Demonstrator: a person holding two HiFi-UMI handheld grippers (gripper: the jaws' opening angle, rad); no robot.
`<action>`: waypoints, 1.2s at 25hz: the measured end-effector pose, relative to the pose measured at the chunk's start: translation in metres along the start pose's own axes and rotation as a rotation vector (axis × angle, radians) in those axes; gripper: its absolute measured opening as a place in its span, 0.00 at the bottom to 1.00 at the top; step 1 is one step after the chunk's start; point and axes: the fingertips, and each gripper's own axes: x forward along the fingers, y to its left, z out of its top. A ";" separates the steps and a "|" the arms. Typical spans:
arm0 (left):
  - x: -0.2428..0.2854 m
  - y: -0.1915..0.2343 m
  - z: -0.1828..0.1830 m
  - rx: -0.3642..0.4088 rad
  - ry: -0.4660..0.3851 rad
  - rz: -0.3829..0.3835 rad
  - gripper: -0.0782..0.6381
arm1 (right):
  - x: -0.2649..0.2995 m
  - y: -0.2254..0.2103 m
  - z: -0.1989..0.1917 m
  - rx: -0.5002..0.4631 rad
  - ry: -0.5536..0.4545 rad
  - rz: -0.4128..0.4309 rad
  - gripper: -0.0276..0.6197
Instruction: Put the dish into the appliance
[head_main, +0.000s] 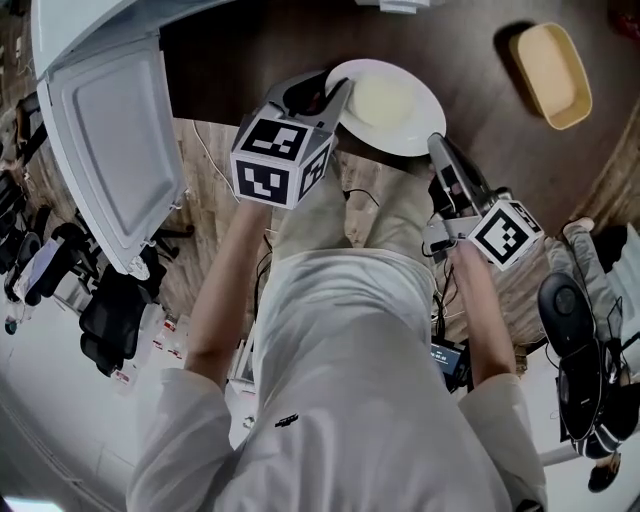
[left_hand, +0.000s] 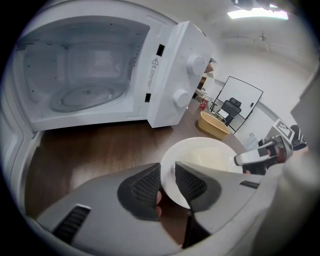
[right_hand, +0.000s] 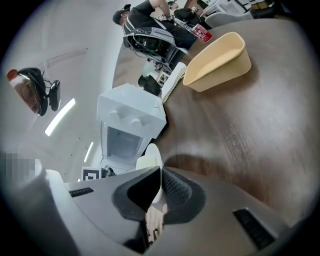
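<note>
Your torso in pale clothing (head_main: 350, 400) fills the lower head view, with both forearms reaching forward from it.

1. Left grey two-jaw gripper (left_hand: 167, 185): its ribbed dark pads are clamped on the near left rim of the round white ceramic plate (left_hand: 210, 160). The rim sits between the pads in the left gripper view.
2. Right grey two-jaw gripper (right_hand: 160, 187): its jaws are nearly together and pinch the opposite rim of the same plate, which shows edge-on in the right gripper view.
3. Plate position: you hold it between the two grippers at the near edge of the dark brown wooden table (head_main: 250, 60), partly over the tabletop and partly over your legs. It is outside the appliance.
4. Beyond the plate, to the left, stands the white microwave oven (left_hand: 100, 70). Its door (head_main: 110, 150) is swung fully open toward you. The cavity holds a clear glass turntable (left_hand: 82, 95). Two round white knobs (left_hand: 195, 65) sit one above the other on the control panel.
5. Farther right on the table, well apart from the plate, lies an oblong tan plastic basin (head_main: 552, 75).
</note>
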 end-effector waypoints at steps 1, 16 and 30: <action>-0.002 0.000 0.001 -0.002 -0.003 -0.001 0.26 | 0.000 0.002 0.001 0.006 0.000 0.014 0.07; -0.031 0.023 0.027 -0.039 -0.090 0.035 0.26 | 0.010 0.036 0.006 0.106 -0.031 0.182 0.07; -0.058 0.062 0.044 -0.277 -0.242 -0.009 0.30 | 0.038 0.067 0.005 0.097 -0.045 0.313 0.07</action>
